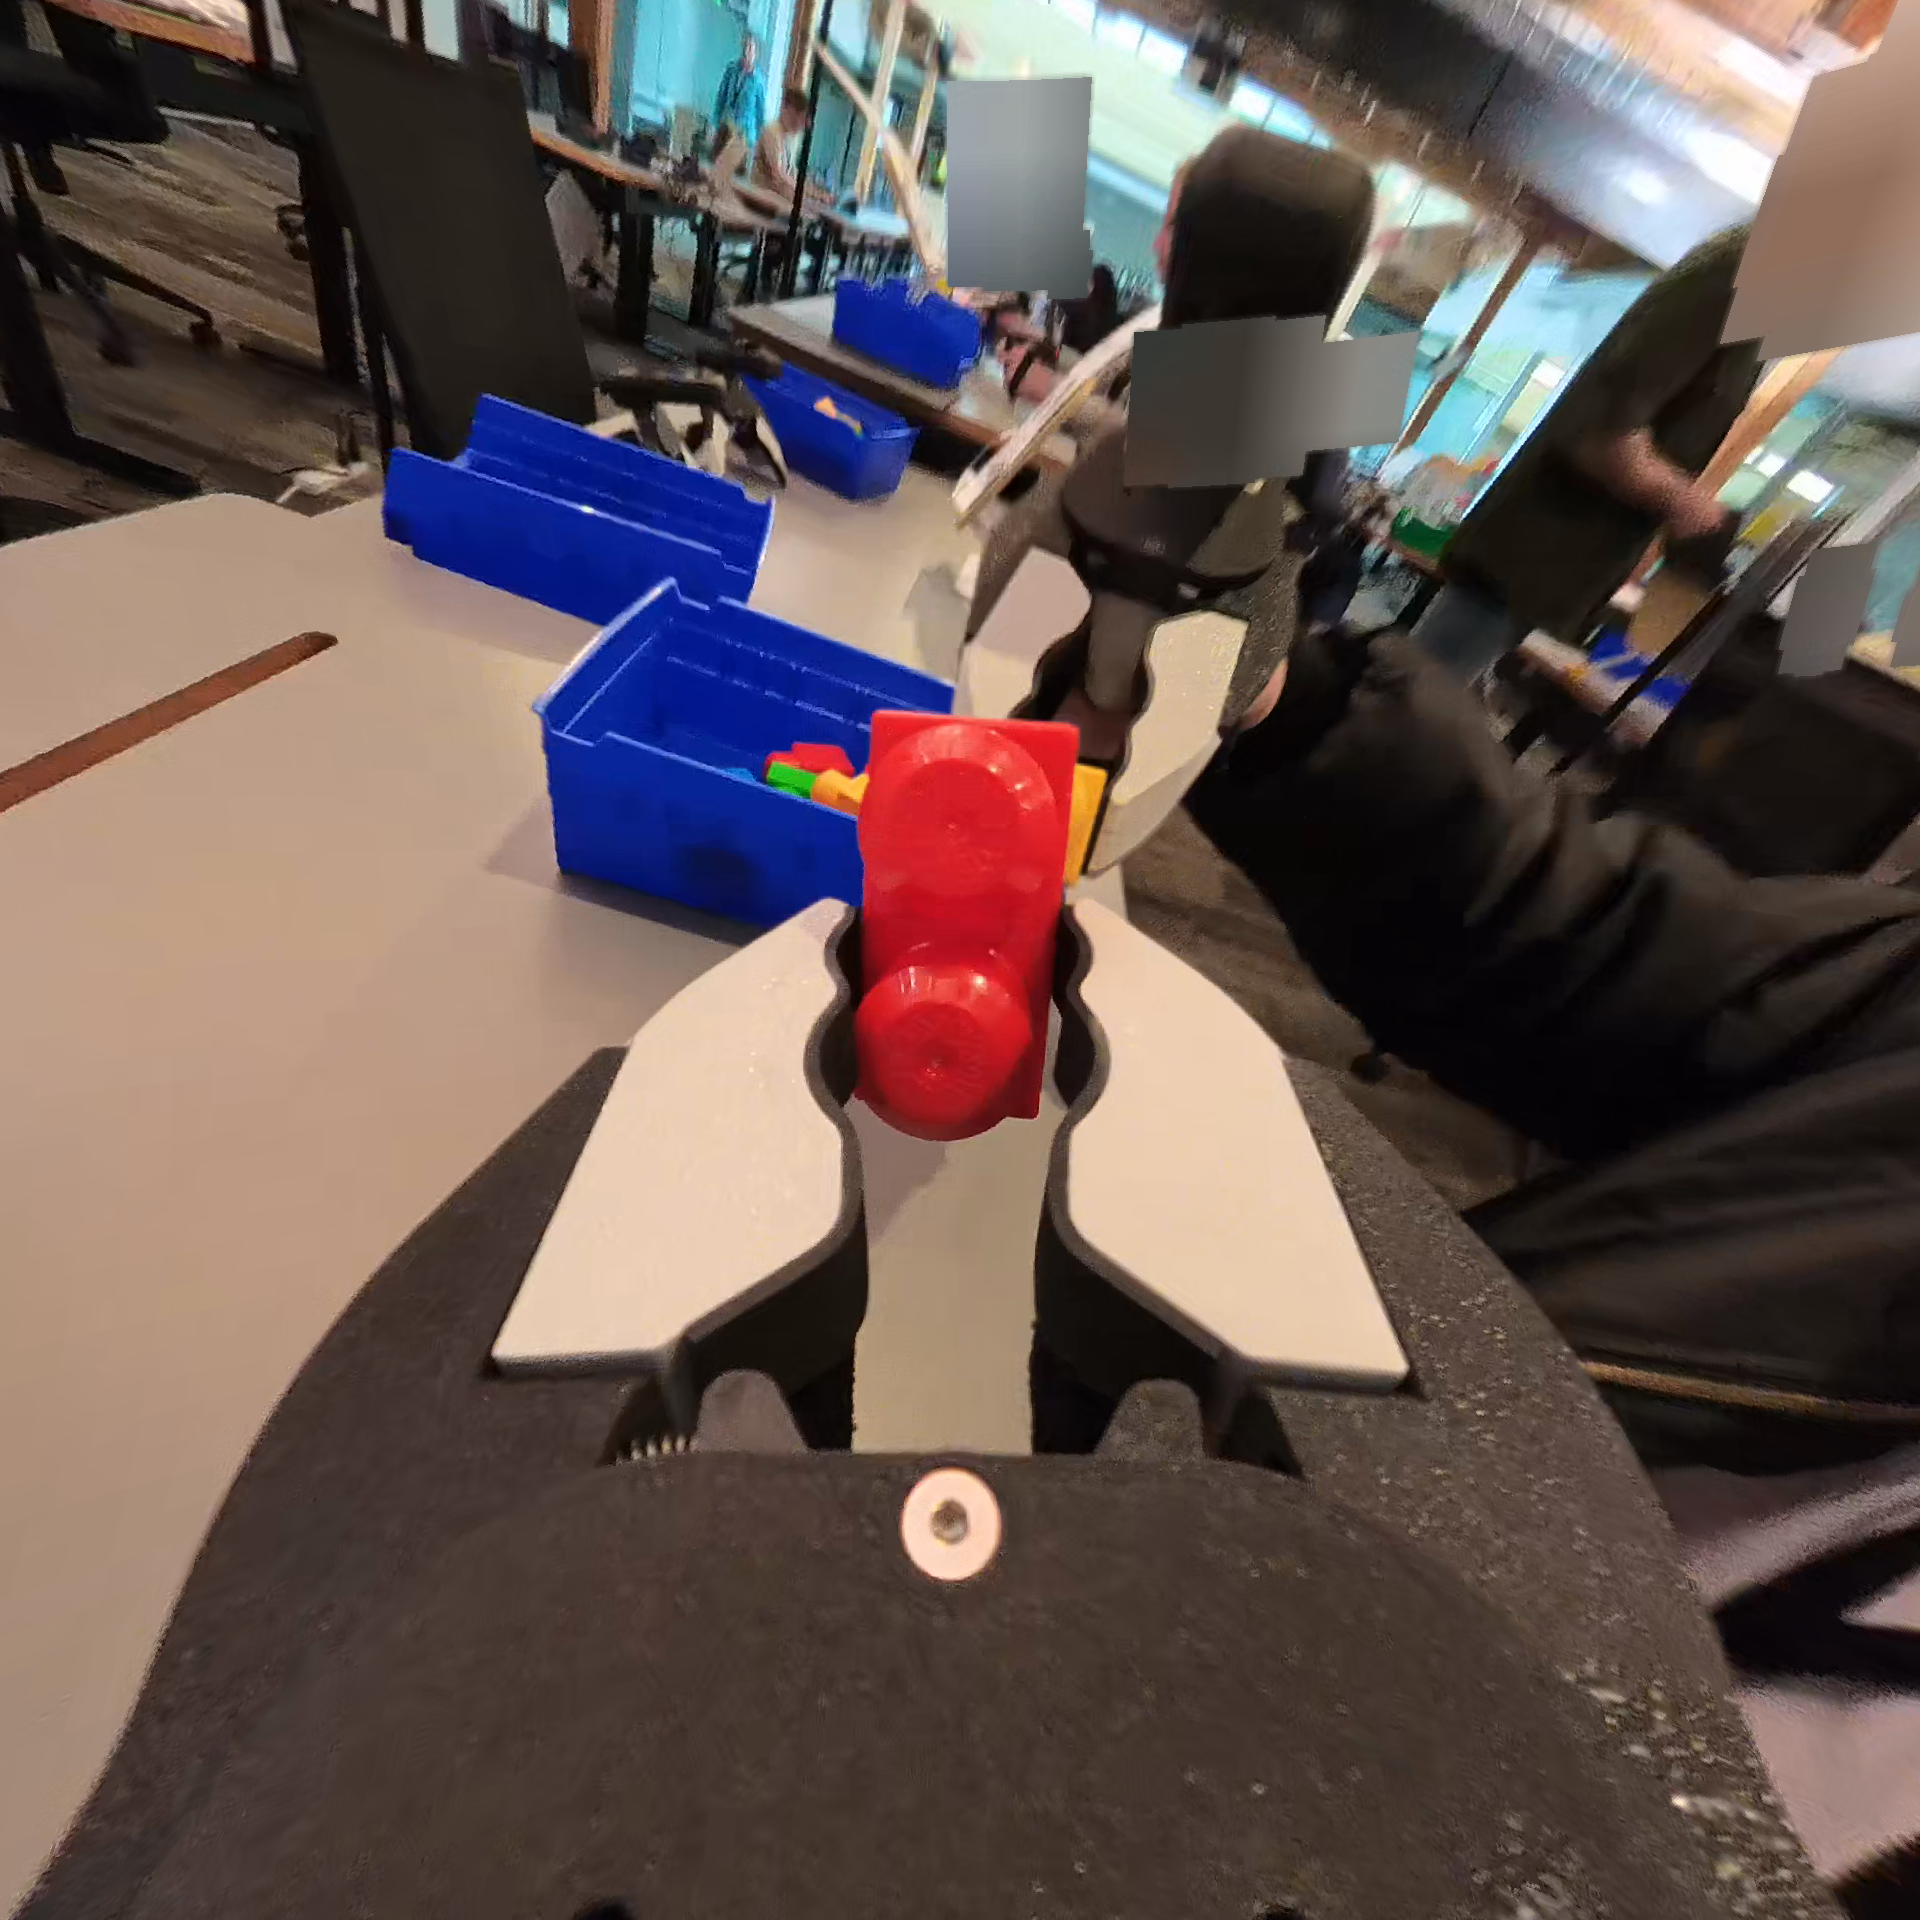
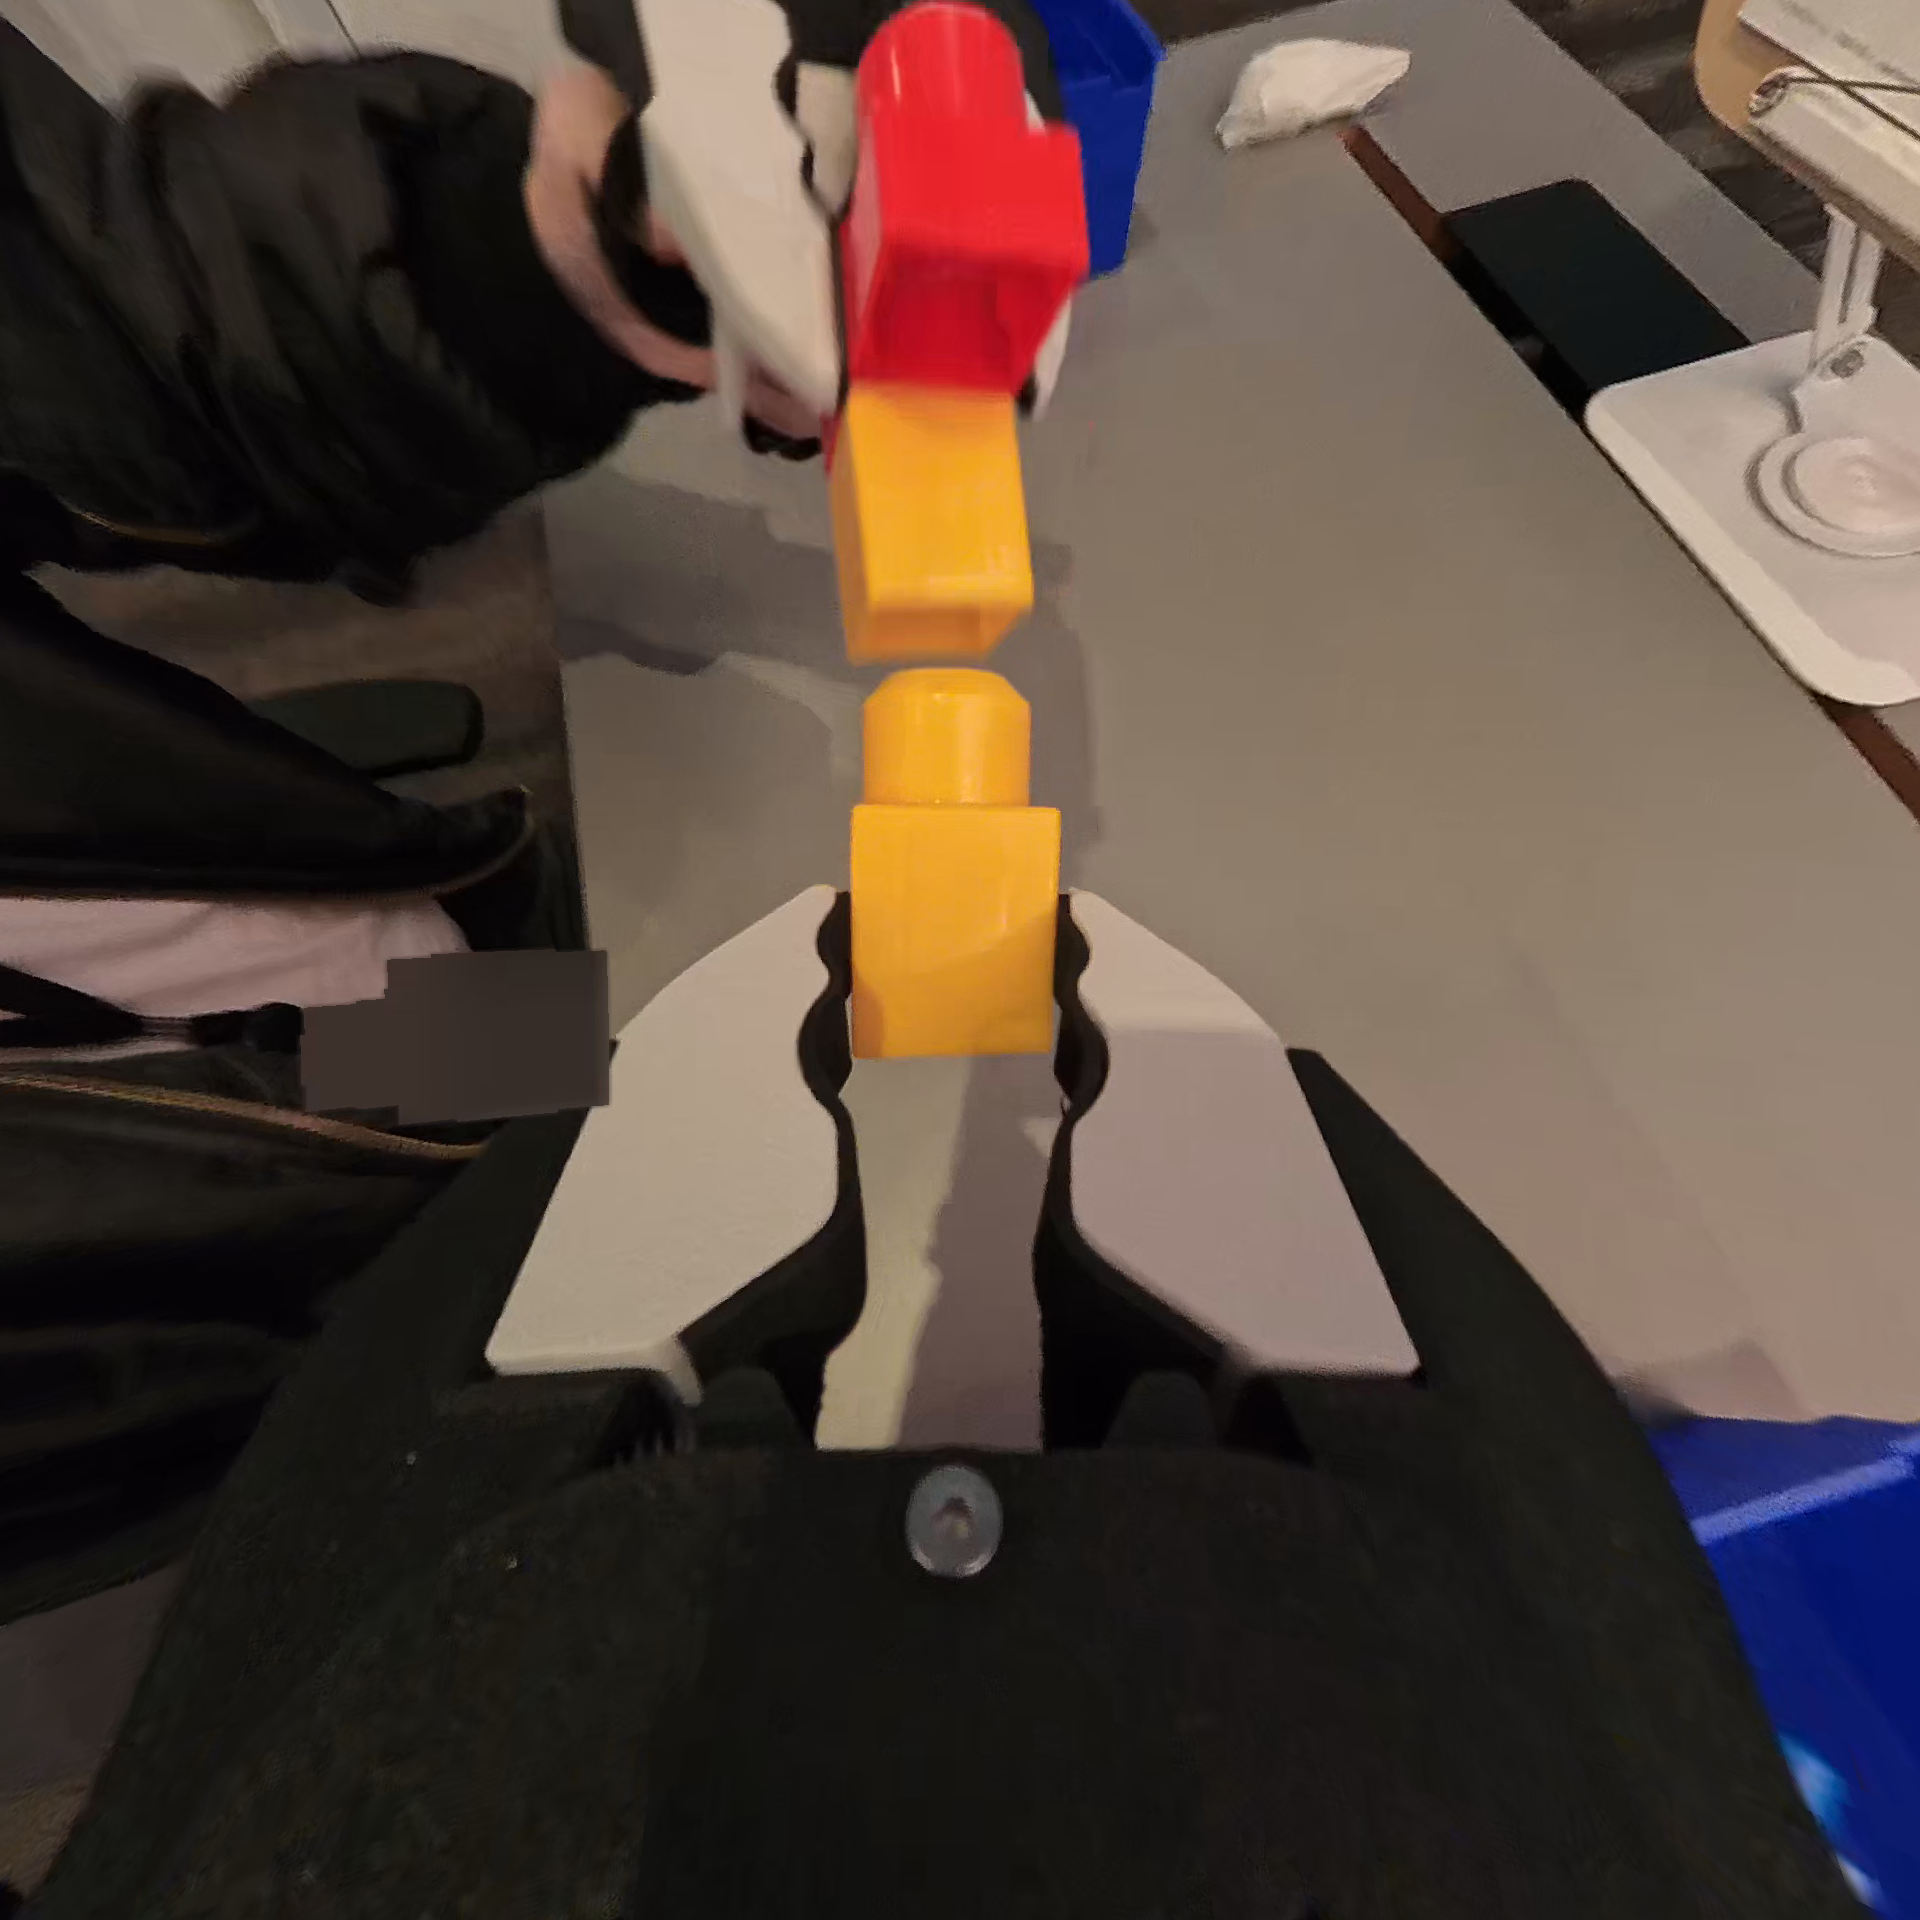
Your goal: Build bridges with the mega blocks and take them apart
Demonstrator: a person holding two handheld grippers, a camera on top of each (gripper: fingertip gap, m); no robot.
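My left gripper [image 1: 951,925] is shut on a red two-stud block [image 1: 961,904], held above the grey table. A yellow block [image 1: 1086,816] hangs on its far side; in the right wrist view that yellow block [image 2: 930,530] sits under the red block [image 2: 961,218]. My right gripper [image 2: 956,914] is shut on a second yellow single-stud block [image 2: 951,925]. Its stud points at the open underside of the first yellow block, with a small gap between them. The right gripper [image 1: 1164,727] shows beyond the red block in the left wrist view.
A blue bin [image 1: 665,769] with several coloured blocks stands on the table behind the red block. Another blue bin [image 1: 571,509] stands farther back. A white stand [image 2: 1787,488] and a crumpled white cloth [image 2: 1309,83] lie on the right. A person in black sits close.
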